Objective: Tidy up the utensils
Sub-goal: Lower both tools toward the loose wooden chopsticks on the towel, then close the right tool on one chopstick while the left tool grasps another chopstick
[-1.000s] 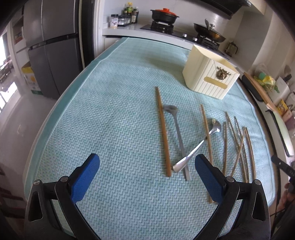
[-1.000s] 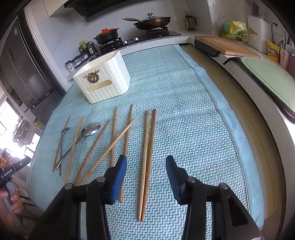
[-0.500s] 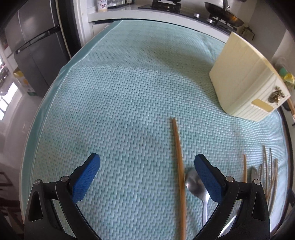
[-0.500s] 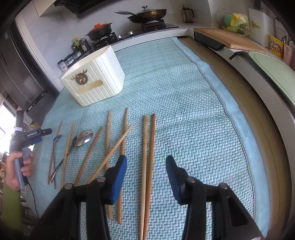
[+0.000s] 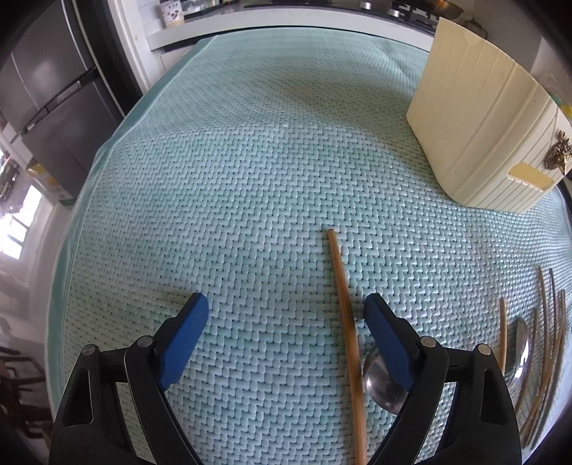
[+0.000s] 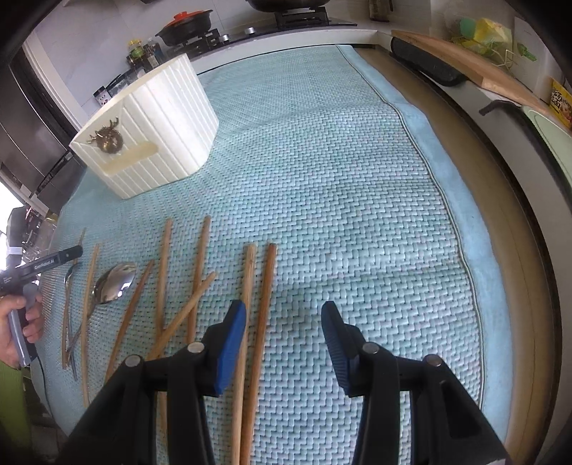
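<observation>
Chopstick [image 5: 345, 314] between open jaws, seemingly untouched.

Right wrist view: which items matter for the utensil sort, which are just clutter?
Job:
- chopsticks loose on the mat
- spoon and second spoon among them
- cream holder box
- left gripper and right gripper, both open

Clutter:
- red-lidded pot on the stove
- condiment bottles
- wooden cutting board
- fridge

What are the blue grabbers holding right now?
Nothing. The left gripper and the right gripper are both open, and the chopsticks and spoon lie loose on the mat.
</observation>
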### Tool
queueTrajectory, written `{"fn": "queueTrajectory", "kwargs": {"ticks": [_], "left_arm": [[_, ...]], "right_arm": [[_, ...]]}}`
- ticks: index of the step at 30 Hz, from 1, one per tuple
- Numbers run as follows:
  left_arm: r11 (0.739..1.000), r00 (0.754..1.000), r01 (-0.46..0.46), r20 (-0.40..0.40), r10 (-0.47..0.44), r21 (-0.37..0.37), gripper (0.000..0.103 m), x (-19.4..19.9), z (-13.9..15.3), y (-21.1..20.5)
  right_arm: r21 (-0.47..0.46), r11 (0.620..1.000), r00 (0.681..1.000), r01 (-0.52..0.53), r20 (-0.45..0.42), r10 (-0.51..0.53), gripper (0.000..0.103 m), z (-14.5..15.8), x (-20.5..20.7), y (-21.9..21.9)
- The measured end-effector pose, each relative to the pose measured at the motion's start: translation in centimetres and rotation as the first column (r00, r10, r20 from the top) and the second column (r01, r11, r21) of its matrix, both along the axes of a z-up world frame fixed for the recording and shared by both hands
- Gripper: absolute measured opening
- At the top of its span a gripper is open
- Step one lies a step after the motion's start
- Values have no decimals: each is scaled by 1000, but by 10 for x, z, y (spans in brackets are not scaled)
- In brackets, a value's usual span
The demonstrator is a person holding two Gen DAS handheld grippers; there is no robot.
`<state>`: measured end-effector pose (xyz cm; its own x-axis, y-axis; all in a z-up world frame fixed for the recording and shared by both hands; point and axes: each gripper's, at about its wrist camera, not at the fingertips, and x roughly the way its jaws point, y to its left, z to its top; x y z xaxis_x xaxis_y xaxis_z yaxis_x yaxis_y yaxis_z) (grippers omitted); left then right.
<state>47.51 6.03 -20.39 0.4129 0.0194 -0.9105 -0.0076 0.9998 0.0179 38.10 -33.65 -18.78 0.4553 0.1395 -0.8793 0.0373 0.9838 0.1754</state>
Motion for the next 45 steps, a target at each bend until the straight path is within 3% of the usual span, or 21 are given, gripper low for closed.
{"fn": "queueTrajectory", "kwargs": {"ticks": [6, 7, 11, 14, 15, 19, 22, 25, 28, 30, 32, 37, 45], "left_arm": [[1000, 1000, 9, 4, -9, -6, 90, -9, -2, 1], [1000, 1000, 11, 4, -11, -6, 90, -7, -3, 2], [1000, 1000, 19, 2, -19, -4, 90, -5, -3, 3], [1000, 1000, 30, -3, -30, -9, 90, -6, -4, 6], [999, 999, 33, -4, -33, -9, 90, -7, -4, 7], [999, 999, 46, -12, -46, -5, 90, -5, -3, 7], [998, 998, 65, -25, -66, -7, 86, 0, -2, 4], [995, 994, 97, -41, -97, -17, 76, 2, 0, -1], [991, 990, 136, -44, -136, -12, 57, 3, 4, -8], [986, 985, 162, -49, -163, -27, 30, 5, 6, -13], [985, 983, 171, -59, -173, -30, 9, 7, 8, -17], [983, 985, 160, -47, -165, -92, 5, 7, 17, -12], [973, 983, 168, 104, -153, -155, 4, -33, 84, -5]], "right_arm": [[-120, 990, 998, -69, -5, 69, 35, -7, 16, 21], [-119, 990, 997, -74, -9, 73, 31, -7, 17, 22], [-134, 986, 995, -98, -35, 94, 30, -7, 28, 28], [-110, 990, 994, -87, -73, 79, 19, -7, 34, 22], [-134, 987, 992, -93, -95, 81, 8, -10, 34, 22], [-172, 975, 986, -142, -113, 124, 8, -12, 38, 33], [-249, 944, 972, -216, -146, 184, 9, -17, 49, 60], [-245, 939, 964, -242, -174, 203, 8, -19, 57, 64], [-186, 958, 968, -220, -163, 190, 5, -18, 60, 55], [-151, 969, 974, -194, -147, 172, 5, -22, 56, 44], [-111, 979, 979, -168, -131, 153, 5, -23, 54, 39], [-15, 990, 989, -138, -55, 137, 5, -11, 39, 31], [34, 990, 985, -140, 104, 136, 5, 52, 14, 32]]}}
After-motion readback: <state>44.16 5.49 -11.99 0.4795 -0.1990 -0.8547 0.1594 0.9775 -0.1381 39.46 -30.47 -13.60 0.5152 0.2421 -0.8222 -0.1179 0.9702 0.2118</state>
